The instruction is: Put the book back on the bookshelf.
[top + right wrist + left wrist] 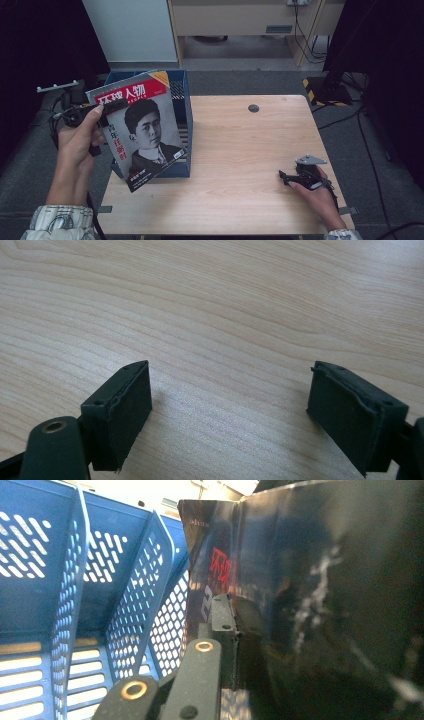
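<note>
The left gripper (107,107) is clamped on the upper left edge of the magazine (142,127); its jaws are fully closed on the cover, and in the left gripper view 1 black jaw lies flat against the dark glossy page of the magazine (320,595). The magazine is held tilted, cover toward the high view, above and in front of the blue file rack (182,90); its lower corner overhangs the rack's front wall. The rack stands at the left edge of the wooden table (240,165); in the left gripper view the rack (125,595) shows perforated dividers forming at least 2 upright slots just beside the magazine. The right gripper (287,177) rests low over the table near its right front corner; its 2 jaws stand wide apart and hold nothing, with bare table (225,315) between them.
</note>
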### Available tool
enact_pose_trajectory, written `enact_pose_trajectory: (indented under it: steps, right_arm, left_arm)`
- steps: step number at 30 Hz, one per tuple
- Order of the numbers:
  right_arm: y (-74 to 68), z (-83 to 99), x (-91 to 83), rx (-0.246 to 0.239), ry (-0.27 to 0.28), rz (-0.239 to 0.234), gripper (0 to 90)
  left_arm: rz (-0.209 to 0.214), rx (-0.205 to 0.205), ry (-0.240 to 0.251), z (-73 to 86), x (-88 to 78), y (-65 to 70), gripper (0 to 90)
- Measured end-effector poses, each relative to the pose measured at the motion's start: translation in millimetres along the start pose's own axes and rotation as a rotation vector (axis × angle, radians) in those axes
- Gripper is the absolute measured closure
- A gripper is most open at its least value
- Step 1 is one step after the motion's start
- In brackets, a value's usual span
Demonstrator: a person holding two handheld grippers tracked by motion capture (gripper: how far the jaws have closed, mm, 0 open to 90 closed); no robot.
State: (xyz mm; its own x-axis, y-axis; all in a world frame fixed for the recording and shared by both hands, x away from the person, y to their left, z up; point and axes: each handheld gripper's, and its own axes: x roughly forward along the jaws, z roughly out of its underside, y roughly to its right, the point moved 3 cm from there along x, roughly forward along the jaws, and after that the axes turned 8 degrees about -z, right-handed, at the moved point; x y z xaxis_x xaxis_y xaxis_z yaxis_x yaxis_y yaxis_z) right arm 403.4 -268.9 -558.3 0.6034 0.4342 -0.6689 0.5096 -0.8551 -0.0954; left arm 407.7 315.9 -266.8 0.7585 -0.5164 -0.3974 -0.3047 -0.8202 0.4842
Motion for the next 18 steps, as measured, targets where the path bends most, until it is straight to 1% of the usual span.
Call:
enact_pose_trajectory:
  steps: [2,9,15,18]
  right_arm:
    - [-0.2,0.0,-0.1,0.002,-0.001,-0.001,17.8]
    - [0.0,0.0,0.0,-0.001,0.0,0.0,17.8]
    - [0.0,0.0,0.0,-0.001,0.0,0.0,17.8]
    - [0.0,0.0,0.0,-0.001,0.0,0.0,17.8]
  left_arm:
    - [0.003,0.004,0.0,-0.5,-2.0,-1.8,85.9]
    - [-0.009,-0.005,0.011,-2.6,-7.8,-6.5,86.0]
    - [-0.032,-0.014,0.027,-4.9,-14.9,-11.3,86.1]
    - [-0.036,-0.017,0.032,-5.6,-17.9,-14.0,86.1]
